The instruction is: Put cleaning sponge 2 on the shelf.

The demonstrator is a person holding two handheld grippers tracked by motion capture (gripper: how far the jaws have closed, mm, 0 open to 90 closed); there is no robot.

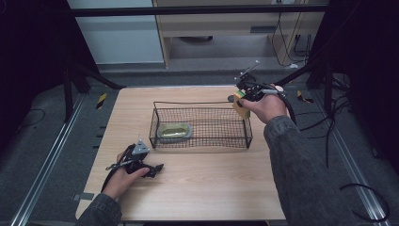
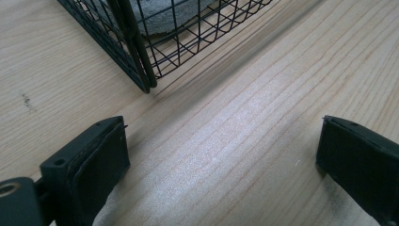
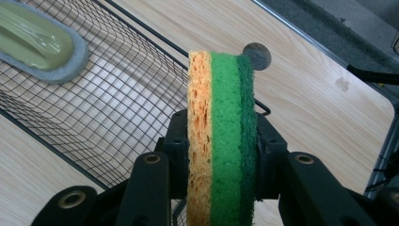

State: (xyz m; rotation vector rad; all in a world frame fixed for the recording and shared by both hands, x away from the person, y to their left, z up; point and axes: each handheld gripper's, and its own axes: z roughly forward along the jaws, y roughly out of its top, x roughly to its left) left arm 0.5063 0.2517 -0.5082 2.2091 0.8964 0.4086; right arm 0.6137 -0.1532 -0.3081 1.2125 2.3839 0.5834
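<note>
A black wire basket [image 1: 201, 123] stands in the middle of the wooden table. Inside it, at its left end, lies an olive-green oval pad with a grey rim [image 1: 174, 130], seen also in the right gripper view [image 3: 40, 42]. My right gripper [image 1: 241, 100] hovers over the basket's far right corner, shut on a sponge [image 3: 222, 141] of orange, green and dark green layers, held on edge. My left gripper [image 1: 159, 167] rests on the table just in front of the basket's near left corner [image 2: 143, 70], open, with bare wood between its jaws.
A small round grey disc [image 3: 257, 55] lies on the table beyond the basket's right end. The table's right edge and a metal rail [image 1: 350, 160] run close to the right hand. Cables [image 1: 329, 127] hang at the right. Dark stands flank both sides.
</note>
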